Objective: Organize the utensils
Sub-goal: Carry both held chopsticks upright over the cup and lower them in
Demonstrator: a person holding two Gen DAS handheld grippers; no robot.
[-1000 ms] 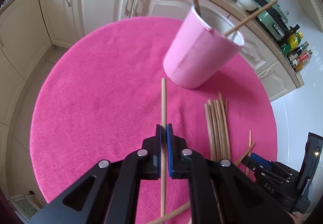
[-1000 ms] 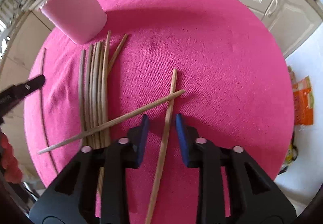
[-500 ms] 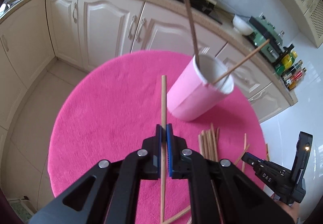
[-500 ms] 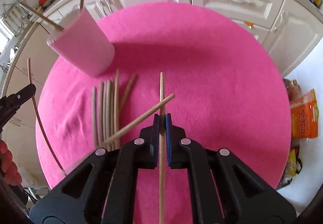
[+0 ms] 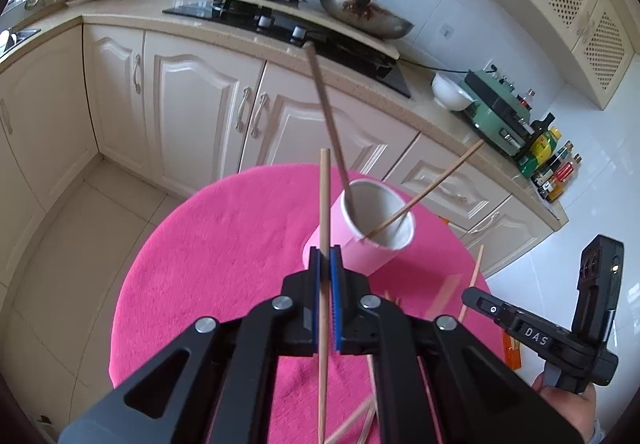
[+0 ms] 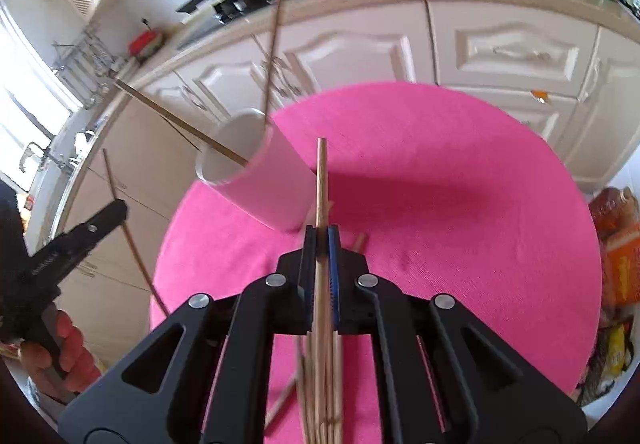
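A pink cup (image 5: pixel 362 244) stands on the round pink table (image 5: pixel 208 264) with two chopsticks (image 5: pixel 326 112) leaning in it. My left gripper (image 5: pixel 325 254) is shut on a light wooden chopstick (image 5: pixel 324 200), held above the table just left of the cup. My right gripper (image 6: pixel 321 234) is shut on another chopstick (image 6: pixel 321 184), lifted to the right of the cup (image 6: pixel 260 180). Several loose chopsticks (image 6: pixel 320 404) lie on the table under the right gripper. The right gripper also shows in the left wrist view (image 5: pixel 480 308), and the left gripper in the right wrist view (image 6: pixel 116 210).
Cream kitchen cabinets (image 5: pixel 192 112) and a counter with a stove (image 5: pixel 288 16), pots and bottles (image 5: pixel 552 160) stand behind the table. Snack bags (image 6: pixel 616 244) lie beyond the table's right edge. Tiled floor (image 5: pixel 68 244) lies to the left.
My right gripper closed on a chopstick and lifted it. Both grippers rose from the table with their chopsticks and tilted up toward the cup.
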